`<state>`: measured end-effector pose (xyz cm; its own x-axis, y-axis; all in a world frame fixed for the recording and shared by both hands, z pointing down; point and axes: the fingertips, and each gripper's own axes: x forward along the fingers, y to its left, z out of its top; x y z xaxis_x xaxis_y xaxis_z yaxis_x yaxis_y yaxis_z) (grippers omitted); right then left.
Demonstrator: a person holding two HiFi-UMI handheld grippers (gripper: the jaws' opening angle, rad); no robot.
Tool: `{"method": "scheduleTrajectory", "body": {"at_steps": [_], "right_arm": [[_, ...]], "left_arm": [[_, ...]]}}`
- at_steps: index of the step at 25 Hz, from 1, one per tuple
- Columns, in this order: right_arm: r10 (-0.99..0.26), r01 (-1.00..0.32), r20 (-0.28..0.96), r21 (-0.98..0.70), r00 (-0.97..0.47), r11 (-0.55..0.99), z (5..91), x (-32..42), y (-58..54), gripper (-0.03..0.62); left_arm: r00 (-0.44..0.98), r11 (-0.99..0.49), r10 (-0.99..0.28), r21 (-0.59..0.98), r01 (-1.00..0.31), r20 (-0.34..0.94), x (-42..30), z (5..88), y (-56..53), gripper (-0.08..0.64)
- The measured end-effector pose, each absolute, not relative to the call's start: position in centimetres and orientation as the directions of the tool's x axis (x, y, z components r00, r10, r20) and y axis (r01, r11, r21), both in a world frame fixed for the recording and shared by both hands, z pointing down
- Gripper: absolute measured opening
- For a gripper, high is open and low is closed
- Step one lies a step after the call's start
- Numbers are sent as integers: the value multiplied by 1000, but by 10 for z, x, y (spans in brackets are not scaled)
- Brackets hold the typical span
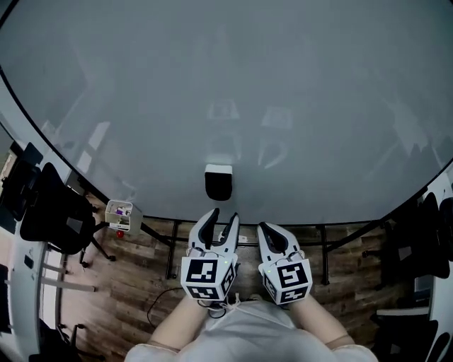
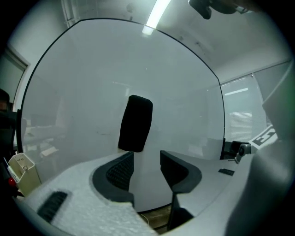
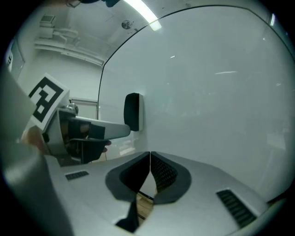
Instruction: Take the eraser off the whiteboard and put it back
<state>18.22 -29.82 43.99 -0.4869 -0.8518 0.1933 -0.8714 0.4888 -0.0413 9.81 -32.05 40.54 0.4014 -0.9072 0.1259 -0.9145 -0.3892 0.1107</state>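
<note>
Left gripper [image 1: 224, 214] half-open, empty, aimed at eraser [image 1: 218, 182] on whiteboard [image 1: 297, 85]; right gripper [image 1: 267, 228] alongside, jaws together.

Dim bluish fisheye views; ceiling tube [image 3: 140, 13] reflects palely on the whiteboard [image 1: 226, 85].

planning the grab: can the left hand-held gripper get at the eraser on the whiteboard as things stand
Probably yes. The left hand-held gripper points at the eraser on the whiteboard, jaws apart and empty, nothing in between.
</note>
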Motion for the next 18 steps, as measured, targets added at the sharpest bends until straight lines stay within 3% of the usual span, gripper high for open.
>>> {"method": "scheduleTrajectory", "body": {"at_steps": [7,18], "right_arm": [[-825,-850,214,-64,-524,523,451,188,-301,28],[-824,-854,226,-89,-519,513,460,195,-305,28]], "left_arm": [[246,-244,-968,39,-969,49,82,372,-340,270],[215,-214,-974,18,-977,76,86,370,-373,284]]}}
